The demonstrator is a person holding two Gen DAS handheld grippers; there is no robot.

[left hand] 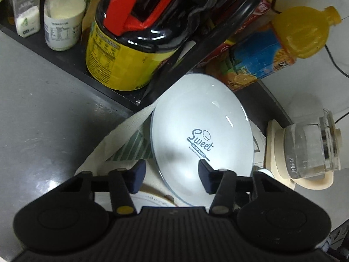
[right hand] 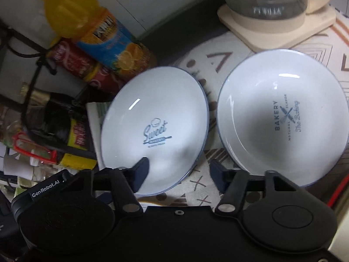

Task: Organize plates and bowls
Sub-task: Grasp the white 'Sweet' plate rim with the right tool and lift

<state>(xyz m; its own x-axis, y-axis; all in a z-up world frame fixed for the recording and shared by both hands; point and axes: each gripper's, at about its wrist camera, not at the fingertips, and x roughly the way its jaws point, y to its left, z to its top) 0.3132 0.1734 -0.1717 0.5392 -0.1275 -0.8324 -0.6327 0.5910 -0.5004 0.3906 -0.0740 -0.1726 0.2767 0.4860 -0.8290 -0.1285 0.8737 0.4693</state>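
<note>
A white plate printed "Sweet Bakery" [left hand: 202, 128] lies on a patterned cloth; it also shows in the right wrist view [right hand: 154, 128]. A second white plate printed "Bakery" [right hand: 281, 118] lies to its right. My left gripper [left hand: 172, 175] is open, its jaws straddling the near left rim of the Sweet plate, not touching it that I can tell. My right gripper [right hand: 178, 175] is open, its left finger [right hand: 140, 171] over the Sweet plate's near rim and its right finger over the cloth between the two plates.
A glass kettle on a cream base [left hand: 309, 150] stands at the right; it also shows in the right wrist view [right hand: 274, 8]. An orange juice bottle [left hand: 283, 45], a yellow jar [left hand: 122, 50] and small bottles [left hand: 63, 15] crowd a black shelf behind. The patterned cloth [right hand: 218, 63] covers the table.
</note>
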